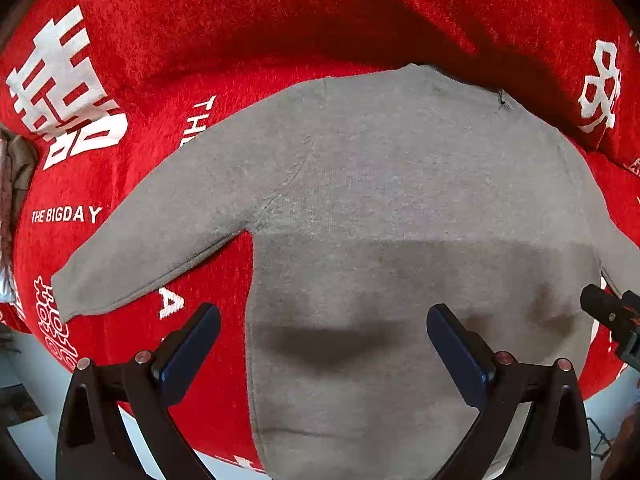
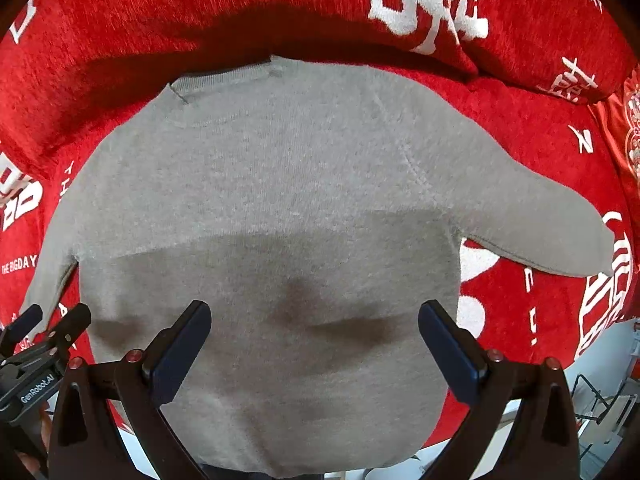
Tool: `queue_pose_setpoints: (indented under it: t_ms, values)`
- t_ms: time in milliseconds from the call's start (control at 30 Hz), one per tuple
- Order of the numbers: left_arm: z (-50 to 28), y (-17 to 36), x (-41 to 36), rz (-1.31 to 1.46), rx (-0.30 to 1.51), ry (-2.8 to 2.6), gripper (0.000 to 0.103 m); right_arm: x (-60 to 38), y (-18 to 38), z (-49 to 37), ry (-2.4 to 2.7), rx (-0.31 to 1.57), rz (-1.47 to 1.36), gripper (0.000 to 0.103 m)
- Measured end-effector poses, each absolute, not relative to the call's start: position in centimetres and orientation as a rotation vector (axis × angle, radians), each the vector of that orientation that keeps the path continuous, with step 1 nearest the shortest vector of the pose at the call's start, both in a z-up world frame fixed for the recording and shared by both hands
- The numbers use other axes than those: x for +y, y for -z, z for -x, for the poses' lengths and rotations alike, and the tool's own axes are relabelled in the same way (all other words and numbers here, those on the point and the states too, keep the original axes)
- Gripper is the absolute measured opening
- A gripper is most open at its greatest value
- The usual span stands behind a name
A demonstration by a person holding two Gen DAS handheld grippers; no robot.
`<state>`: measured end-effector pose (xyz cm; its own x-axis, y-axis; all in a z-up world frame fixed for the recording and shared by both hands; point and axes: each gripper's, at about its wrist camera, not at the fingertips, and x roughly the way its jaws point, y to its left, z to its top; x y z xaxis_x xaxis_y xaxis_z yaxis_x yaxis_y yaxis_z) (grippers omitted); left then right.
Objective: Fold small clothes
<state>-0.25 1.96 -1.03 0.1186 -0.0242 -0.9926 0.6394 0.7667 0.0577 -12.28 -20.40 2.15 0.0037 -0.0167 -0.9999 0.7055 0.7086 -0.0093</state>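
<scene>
sweater (image 1: 400,200) flat, sleeves out | left tool (image 1: 324,320) spread | right tool (image 2: 316,316) spread

Both tools are black, forked frames; the left tool (image 1: 323,314) and right tool (image 2: 314,310) each carry dark blue finger pads and reddish round screw heads, with white "GenRobot.AI" lettering on the left one's body

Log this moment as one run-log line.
stage: pre-fold | grey sweater: flat on red blanket, sleeves spread | left tool: open, over hem | right tool: open, over hem | held: nothing
</scene>
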Motion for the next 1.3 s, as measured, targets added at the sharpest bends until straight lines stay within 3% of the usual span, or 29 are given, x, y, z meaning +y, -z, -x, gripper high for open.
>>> queue_pose_setpoints:
  t_ms: [1300]
  values:
    - [0.7, 2.3, 1.5, -0.558, 1.414, 0.488, 0.103, -20.5, -1.6, 11.8, 0.613, 1.467, -0.553, 0.103]
